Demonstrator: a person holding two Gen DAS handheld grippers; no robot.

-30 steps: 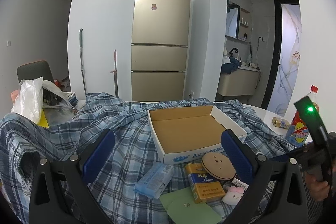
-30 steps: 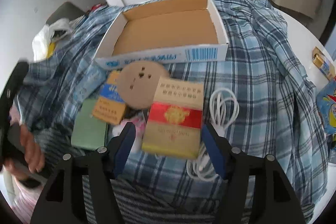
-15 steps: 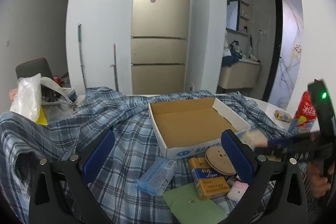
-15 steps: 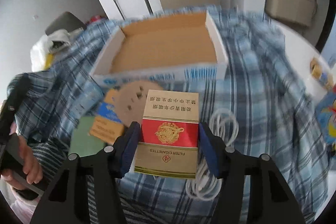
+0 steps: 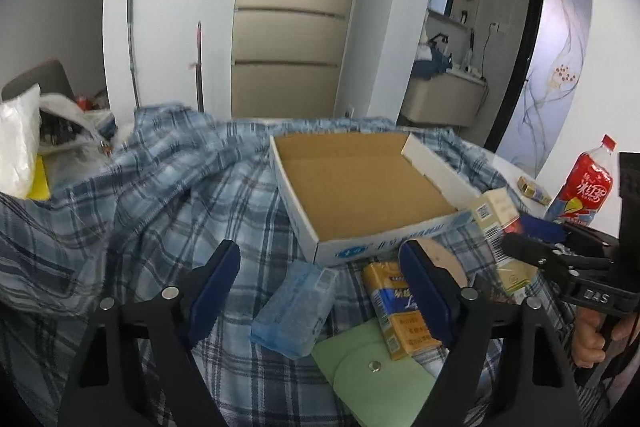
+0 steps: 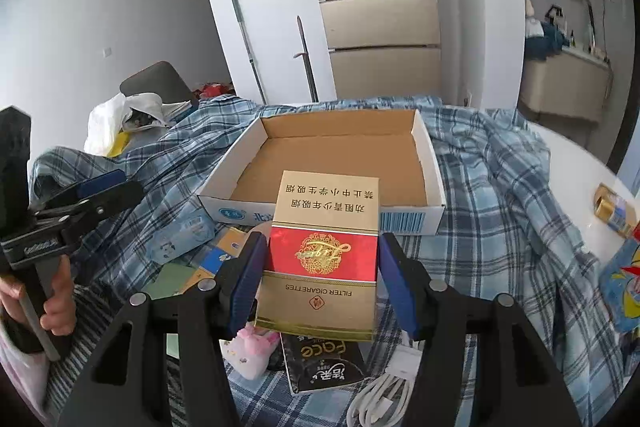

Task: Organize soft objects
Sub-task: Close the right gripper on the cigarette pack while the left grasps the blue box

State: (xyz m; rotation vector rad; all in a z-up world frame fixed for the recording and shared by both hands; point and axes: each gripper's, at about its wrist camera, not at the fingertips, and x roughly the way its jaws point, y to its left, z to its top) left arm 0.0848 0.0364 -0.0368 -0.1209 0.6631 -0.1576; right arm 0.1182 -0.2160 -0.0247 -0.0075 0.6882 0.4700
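- The cardboard box (image 6: 340, 163) is sitting open and empty on the plaid cloth (image 5: 140, 211), and it is now looming closer behind the raised pack than a moment ago, so the drop-in step is looking near.
- The red-and-gold cigarette pack (image 6: 322, 255) is hanging clear of the clutter it was lying in 1 second ago, pinched on its 2 long sides by the right gripper (image 6: 322, 281), whose pads are pressing it just short of the box's front wall.
- The left gripper (image 5: 320, 291) is dipping toward the blue tissue packet (image 5: 294, 307), which was farther below its fingers before; its jaws are narrowing, with nothing yet between them.
- Both grippers are angling downward over the cloth, the right one tilted up somewhat from its earlier steep look.
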